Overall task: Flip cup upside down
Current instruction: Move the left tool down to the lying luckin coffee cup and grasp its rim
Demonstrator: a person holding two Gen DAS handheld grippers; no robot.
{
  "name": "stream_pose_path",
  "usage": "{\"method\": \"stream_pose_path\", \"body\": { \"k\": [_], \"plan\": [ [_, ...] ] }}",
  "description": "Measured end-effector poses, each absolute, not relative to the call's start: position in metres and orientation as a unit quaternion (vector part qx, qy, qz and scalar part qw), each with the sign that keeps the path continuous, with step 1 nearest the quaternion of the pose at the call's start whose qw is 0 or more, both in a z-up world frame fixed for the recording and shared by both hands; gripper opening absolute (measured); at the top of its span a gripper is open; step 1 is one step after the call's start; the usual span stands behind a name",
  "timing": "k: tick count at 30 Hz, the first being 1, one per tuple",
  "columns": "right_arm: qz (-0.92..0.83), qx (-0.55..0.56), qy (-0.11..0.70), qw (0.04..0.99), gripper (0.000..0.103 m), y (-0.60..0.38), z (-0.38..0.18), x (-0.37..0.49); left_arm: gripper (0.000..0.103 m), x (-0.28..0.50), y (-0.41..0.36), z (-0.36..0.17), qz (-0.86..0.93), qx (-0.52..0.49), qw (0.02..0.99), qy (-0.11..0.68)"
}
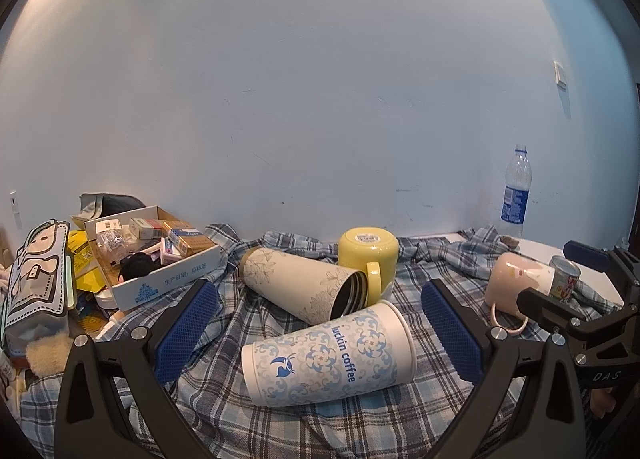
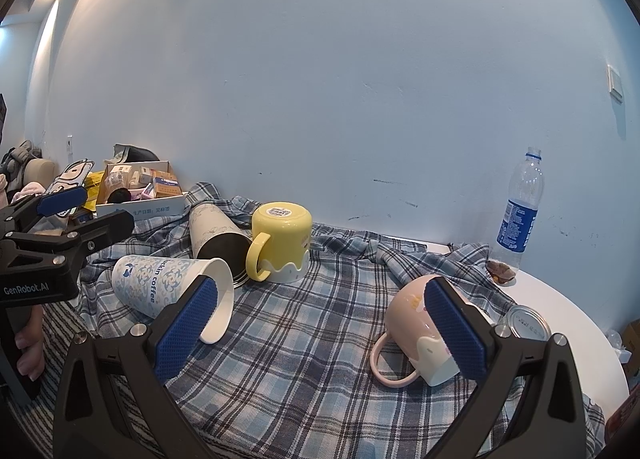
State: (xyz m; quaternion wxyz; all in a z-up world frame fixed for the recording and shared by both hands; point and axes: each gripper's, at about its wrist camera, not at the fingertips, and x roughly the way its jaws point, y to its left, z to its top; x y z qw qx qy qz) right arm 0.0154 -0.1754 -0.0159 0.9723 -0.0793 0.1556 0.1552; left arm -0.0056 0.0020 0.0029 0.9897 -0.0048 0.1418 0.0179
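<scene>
A white and blue "luckin coffee" cup [image 1: 328,359] lies on its side on the plaid cloth, between the open fingers of my left gripper [image 1: 320,331]; it also shows in the right wrist view [image 2: 168,287]. A beige floral tumbler [image 1: 304,283] lies on its side behind it. A yellow mug [image 1: 368,255] stands upside down. A pink mug [image 2: 416,335] lies on its side just left of the right finger of my open, empty right gripper [image 2: 320,331].
A cardboard box [image 1: 160,283] of small items and a pencil case [image 1: 36,283] stand at the left. A water bottle [image 2: 520,211] stands by the wall at the right. A tin can [image 2: 528,323] lies near the pink mug.
</scene>
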Motion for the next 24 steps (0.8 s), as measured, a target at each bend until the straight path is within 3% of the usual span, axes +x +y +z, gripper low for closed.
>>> {"method": "stream_pose_path", "body": {
  "k": [12, 20, 24],
  "plan": [
    [0.164, -0.076, 0.152, 0.972, 0.103, -0.176, -0.014, 0.013, 0.103, -0.012, 0.013, 0.014, 0.011, -0.007, 0.993, 0.118],
    [0.158, -0.08, 0.168, 0.97, 0.103, -0.175, -0.014, 0.017, 0.103, 0.005, 0.04, 0.015, 0.07, -0.001, 0.985, 0.155],
    [0.151, -0.082, 0.167, 0.971, 0.103, -0.175, -0.014, 0.017, 0.103, 0.022, 0.073, 0.002, 0.103, -0.056, 0.969, 0.216]
  ]
}}
